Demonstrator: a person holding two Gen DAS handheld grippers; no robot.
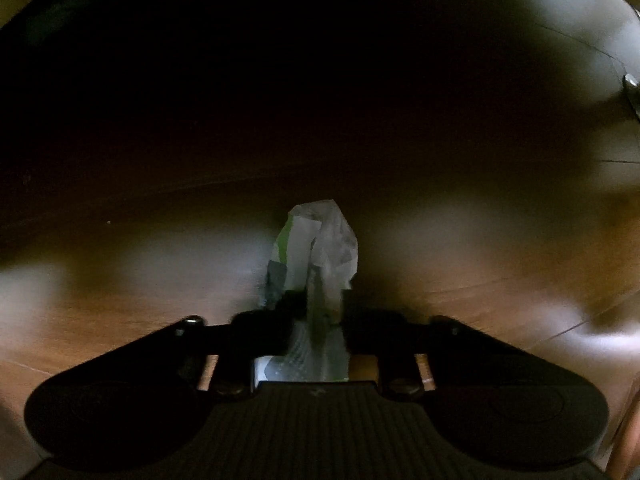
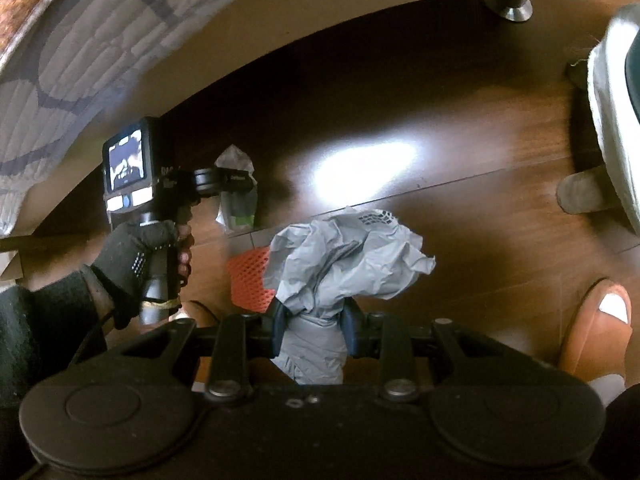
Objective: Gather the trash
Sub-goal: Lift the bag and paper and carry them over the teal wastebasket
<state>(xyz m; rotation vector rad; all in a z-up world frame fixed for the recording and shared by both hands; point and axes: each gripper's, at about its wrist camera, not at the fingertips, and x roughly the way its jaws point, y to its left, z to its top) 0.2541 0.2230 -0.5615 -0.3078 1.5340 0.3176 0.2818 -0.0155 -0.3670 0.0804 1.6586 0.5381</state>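
My left gripper is shut on a clear plastic wrapper with green and white print, held above the dark wooden floor. In the right wrist view the same left gripper shows at the left, held by a gloved hand, with the wrapper hanging from it. My right gripper is shut on a crumpled grey plastic bag. An orange mesh piece lies on the floor just behind and left of the grey bag.
A bed with a patterned quilt overhangs at upper left. A metal furniture leg stands at the top right. A white cloth-covered object is at the right edge. My slippered foot is at lower right.
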